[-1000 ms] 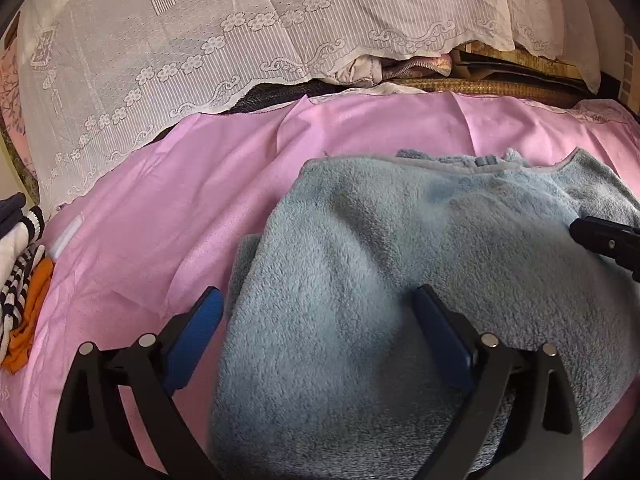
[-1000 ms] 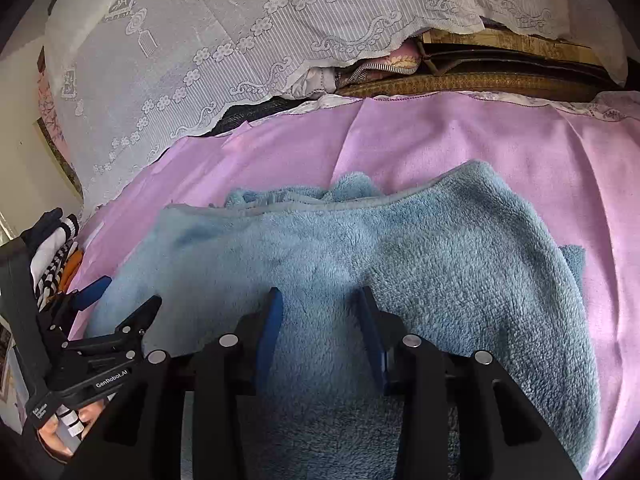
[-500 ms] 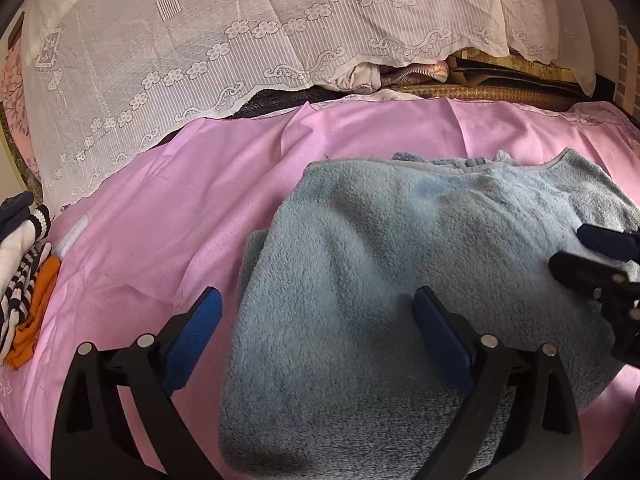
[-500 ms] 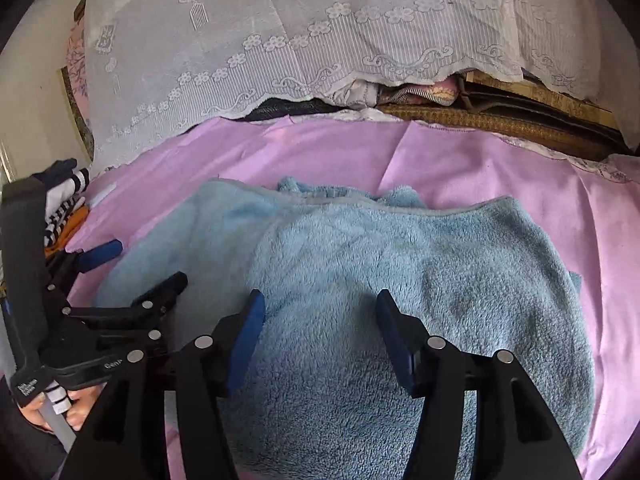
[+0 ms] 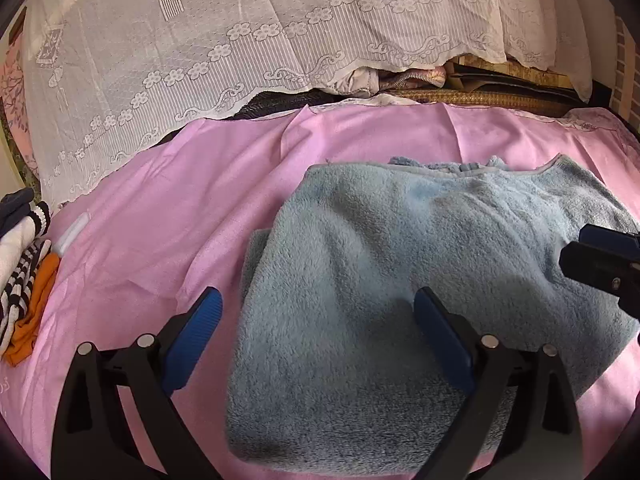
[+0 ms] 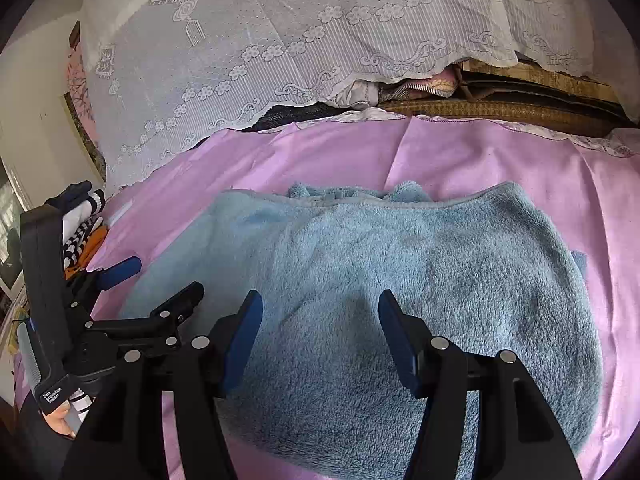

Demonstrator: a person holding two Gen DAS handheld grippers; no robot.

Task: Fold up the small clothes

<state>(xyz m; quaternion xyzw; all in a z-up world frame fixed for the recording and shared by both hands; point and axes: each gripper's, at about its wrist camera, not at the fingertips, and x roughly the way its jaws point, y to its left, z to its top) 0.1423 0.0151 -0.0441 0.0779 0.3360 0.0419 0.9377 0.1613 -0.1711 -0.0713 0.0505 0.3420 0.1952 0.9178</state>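
In our left wrist view, the left claw (image 5: 316,320) stood wide open and held nothing, one finger over the pink sheet (image 5: 168,208) and the other over the blue fleece garment (image 5: 400,264), which lay folded on the bed a little right of centre. Over the last second this claw had drawn back from the fleece, so more of the near folded edge came into sight, and the tip of the right claw (image 5: 600,256) had come further into view at the right edge, above the cloth. A small pile of striped and orange clothes (image 5: 24,272) sat at the far left, well apart from the fleece. In our right wrist view, the right claw (image 6: 320,320) had gone from nearly closed on the fleece to spread wide and empty, hovering over the middle of the garment. The left claw (image 6: 156,284) showed open at the left edge of the fleece. We judged that the fold was released and set, and the garment was ready for a next fold or for moving to the pile.
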